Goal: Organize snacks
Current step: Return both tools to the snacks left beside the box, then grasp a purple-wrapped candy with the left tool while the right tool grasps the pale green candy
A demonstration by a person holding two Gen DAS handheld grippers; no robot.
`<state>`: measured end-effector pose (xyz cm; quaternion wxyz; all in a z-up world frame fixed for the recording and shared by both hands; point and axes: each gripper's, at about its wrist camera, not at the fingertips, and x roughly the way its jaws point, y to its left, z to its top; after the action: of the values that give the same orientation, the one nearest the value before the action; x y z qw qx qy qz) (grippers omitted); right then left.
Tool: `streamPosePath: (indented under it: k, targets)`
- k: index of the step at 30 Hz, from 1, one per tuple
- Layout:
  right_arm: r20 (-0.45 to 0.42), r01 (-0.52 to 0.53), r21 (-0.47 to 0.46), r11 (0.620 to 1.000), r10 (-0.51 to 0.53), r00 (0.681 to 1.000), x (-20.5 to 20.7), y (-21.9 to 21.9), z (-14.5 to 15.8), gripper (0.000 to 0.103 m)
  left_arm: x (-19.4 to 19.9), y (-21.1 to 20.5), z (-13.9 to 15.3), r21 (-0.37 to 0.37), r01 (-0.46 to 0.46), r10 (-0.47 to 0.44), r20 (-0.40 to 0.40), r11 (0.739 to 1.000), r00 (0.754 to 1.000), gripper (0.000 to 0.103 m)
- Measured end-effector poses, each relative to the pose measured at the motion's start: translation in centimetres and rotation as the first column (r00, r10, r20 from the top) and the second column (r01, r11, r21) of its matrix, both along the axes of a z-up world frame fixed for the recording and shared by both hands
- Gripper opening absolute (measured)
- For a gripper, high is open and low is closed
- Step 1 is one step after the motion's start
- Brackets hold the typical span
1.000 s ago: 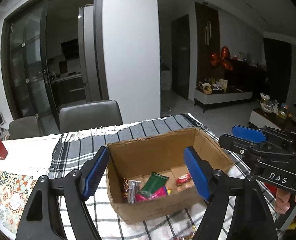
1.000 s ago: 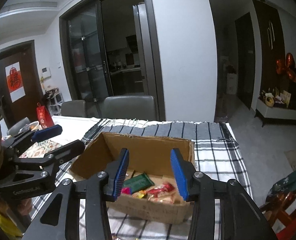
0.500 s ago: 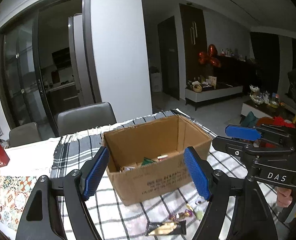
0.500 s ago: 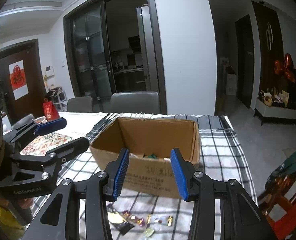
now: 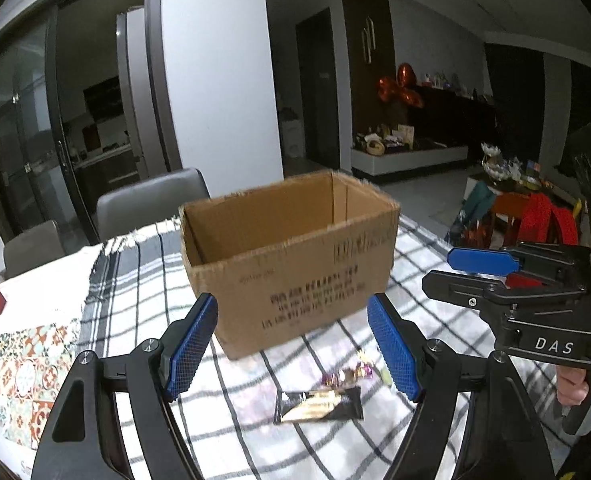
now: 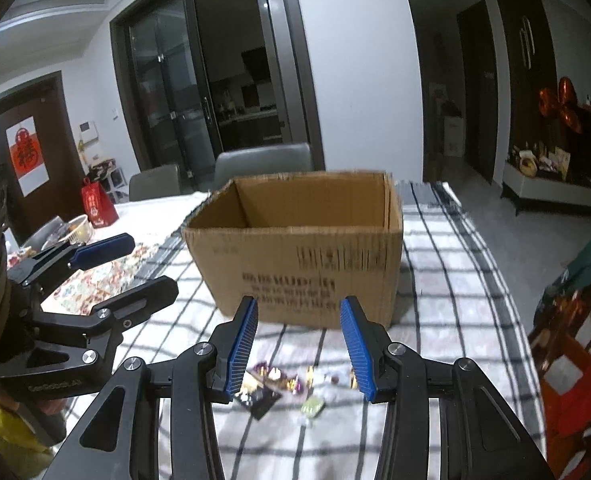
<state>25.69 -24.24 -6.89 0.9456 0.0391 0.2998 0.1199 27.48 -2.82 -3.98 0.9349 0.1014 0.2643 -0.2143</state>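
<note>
Before the box (image 5: 291, 264), both views have dropped from looking into it to its printed front, exposing loose snacks (image 6: 283, 380) on the cloth (image 6: 447, 312) just below the left gripper (image 5: 291, 350) and right gripper (image 6: 298, 347), both open and empty—pickup likely next.
</note>
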Motion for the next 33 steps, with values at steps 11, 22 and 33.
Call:
streamPosePath:
  k: [11, 22, 33]
  targets:
    - [-0.103, -0.008, -0.006, 1.000, 0.007, 0.995, -0.6, 1.0, -4.1, 0.044, 0.8, -0.5, -4.7, 0.034, 0.071, -0.067, -0.116, 0.997, 0.991, 0.077]
    - [-0.211, -0.011, 0.017, 1.000, 0.014, 0.977, 0.1, 0.8, -8.0, 0.044, 2.4, -2.2, -8.8, 0.077, 0.148, -0.130, -0.197, 0.986, 0.972, 0.070]
    - [-0.270, 0.005, 0.040, 0.999, 0.006, 0.963, 1.5, 0.6, -10.9, 0.041, 4.3, -3.3, -11.6, 0.077, 0.195, -0.168, -0.271, 0.978, 0.948, 0.061]
